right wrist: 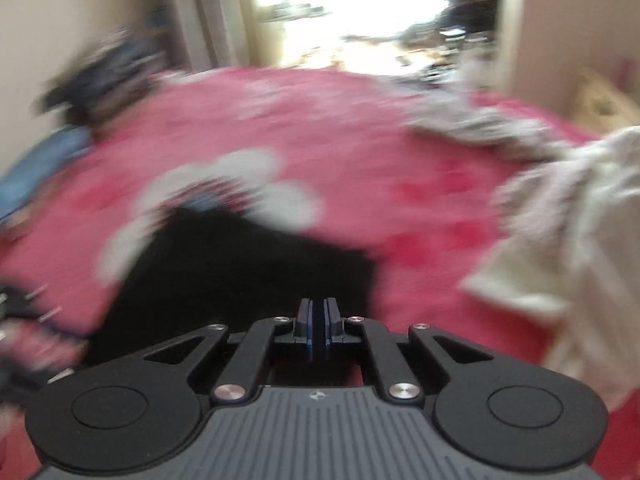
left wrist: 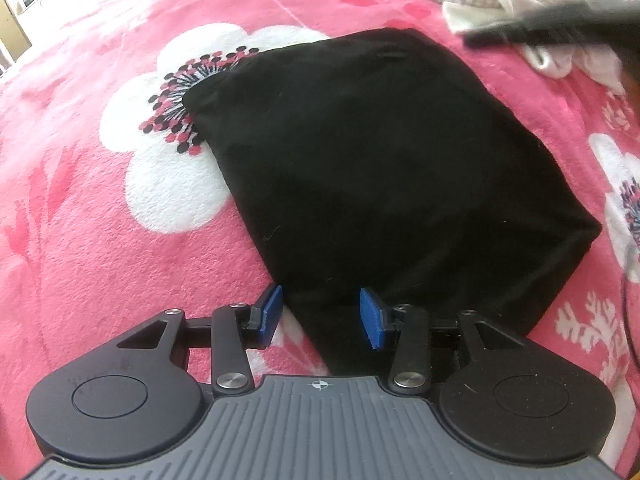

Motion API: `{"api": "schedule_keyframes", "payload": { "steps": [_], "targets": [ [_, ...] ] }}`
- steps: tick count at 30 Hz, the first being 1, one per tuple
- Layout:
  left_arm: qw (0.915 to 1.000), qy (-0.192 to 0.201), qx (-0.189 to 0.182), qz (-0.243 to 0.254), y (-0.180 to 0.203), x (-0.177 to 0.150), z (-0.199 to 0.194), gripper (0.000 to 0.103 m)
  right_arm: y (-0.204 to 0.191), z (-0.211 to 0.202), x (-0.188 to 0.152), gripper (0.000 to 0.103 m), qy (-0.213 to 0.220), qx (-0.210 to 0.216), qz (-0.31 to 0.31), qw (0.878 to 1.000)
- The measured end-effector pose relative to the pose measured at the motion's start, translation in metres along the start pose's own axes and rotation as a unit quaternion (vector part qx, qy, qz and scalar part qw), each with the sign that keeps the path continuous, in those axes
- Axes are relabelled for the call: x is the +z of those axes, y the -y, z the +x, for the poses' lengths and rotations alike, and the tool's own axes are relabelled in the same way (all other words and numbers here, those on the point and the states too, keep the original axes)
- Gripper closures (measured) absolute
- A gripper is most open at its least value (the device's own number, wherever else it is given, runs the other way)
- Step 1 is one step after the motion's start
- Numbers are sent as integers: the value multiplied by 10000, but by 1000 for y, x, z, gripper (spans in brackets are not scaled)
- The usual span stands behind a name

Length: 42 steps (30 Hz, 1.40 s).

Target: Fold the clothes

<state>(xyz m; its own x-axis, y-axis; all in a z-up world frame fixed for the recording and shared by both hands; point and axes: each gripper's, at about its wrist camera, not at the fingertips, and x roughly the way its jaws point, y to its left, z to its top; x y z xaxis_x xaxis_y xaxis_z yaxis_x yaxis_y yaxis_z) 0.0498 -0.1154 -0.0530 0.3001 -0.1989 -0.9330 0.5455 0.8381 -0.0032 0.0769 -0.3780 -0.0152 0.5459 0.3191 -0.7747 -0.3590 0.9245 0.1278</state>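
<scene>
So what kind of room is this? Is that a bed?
Most likely a bedroom. A fluffy pink blanket with white flowers covers what looks like a bed, a folded black garment lies on it, more clothes are piled beside it, and a bright window with a curtain is behind.

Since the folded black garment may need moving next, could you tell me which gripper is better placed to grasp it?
Left, probably: the left gripper stands open at the folded black garment, its near edge between its pads. The right gripper is shut, holding nothing.
</scene>
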Motion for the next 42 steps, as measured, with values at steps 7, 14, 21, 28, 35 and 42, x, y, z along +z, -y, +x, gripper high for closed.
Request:
{"api": "schedule_keyframes", "payload": {
  "steps": [7, 14, 21, 28, 35, 42],
  "targets": [
    [9998, -38, 189, 75, 7, 1, 0, 60, 26, -1, -49, 103, -132, -135, 1085, 9939],
    [9994, -8, 318, 149, 12, -1, -1, 60, 2, -31, -61, 100, 95, 143, 908, 9957],
    [9989, 19, 422, 220, 17, -3, -3, 59, -10, -37, -99, 103, -338, -15, 1086, 9935],
    [9980, 599, 2, -184, -8, -12, -27, 60, 8, -60, -90, 91, 175, 430, 1669, 9849],
    [9867, 826, -785, -1159, -67, 3, -19, 56, 85, -24, -81, 60, 450, 1113, 3304, 9362],
    [9694, 777, -1524, -1764, -94, 9, 21, 56, 95, 25, -65, 53, 45, 1383, 3433, 9290]
  ]
}}
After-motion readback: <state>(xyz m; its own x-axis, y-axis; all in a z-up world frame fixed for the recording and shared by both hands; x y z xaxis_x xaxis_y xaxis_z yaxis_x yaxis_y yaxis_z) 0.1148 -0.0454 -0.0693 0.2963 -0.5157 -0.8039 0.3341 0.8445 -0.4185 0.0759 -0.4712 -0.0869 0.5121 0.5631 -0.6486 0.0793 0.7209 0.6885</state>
